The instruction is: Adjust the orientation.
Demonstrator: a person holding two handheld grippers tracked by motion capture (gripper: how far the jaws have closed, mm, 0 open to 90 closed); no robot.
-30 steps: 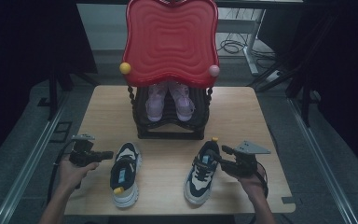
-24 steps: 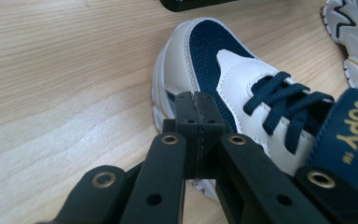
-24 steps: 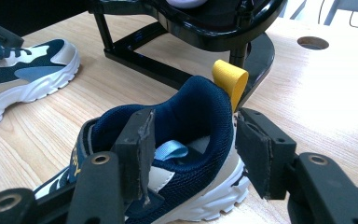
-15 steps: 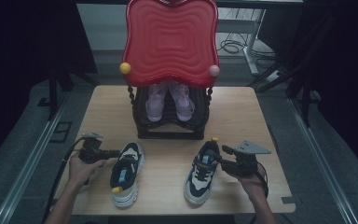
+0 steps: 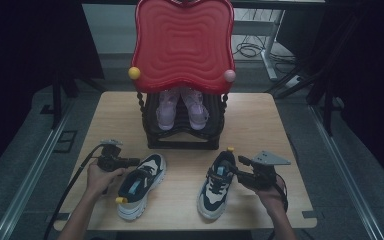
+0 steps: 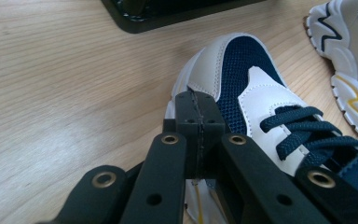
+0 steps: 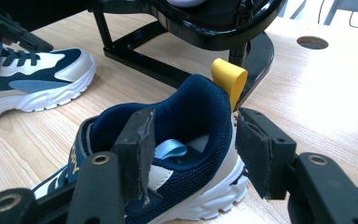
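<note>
Two navy/white sneakers on the worktop [image 5: 260, 125], in front of the black shoe rack [image 5: 182, 132] with the red panel [image 5: 182, 42]; pink pair [image 5: 180, 107] already sits on the rack; left sneaker [image 5: 141, 184] toe toward the rack, yellow heel tab nearest the person; right sneaker [image 5: 217, 184] reversed, heel and yellow pull tab [image 7: 228, 79] toward the rack.

Handling, my read: light, mesh upper soft and compliant, padded collar squashes under a pinch; foam midsole is the stiff part, rubber sole grips wood so dragging is poor, lift instead; not fragile; laces loose enough to snag. Best hold looks like the heel collar: one jaw inside the opening, one outside on the heel counter, below the tab; toe will droop when lifted by the heel, so pinch deep.

Right hand-held gripper [image 7: 191, 154]: jaws wide, straddling the heel collar of the right sneaker, one pad inside the shoe mouth, the other outside by the heel, neither clearly pressing yet; comes in low from the shoe's right side, roughly level with the worktop; hand [image 5: 272, 197] behind it, forearm in from the bottom edge.

Left hand-held gripper [image 6: 198, 135]: jaws closed pad to pad, nothing between them; tip sits over the white toe overlay of the left sneaker, contact with it can't be told; pointed right across the worktop, held low, hand [image 5: 100, 177] wrapped round the grip.
</note>
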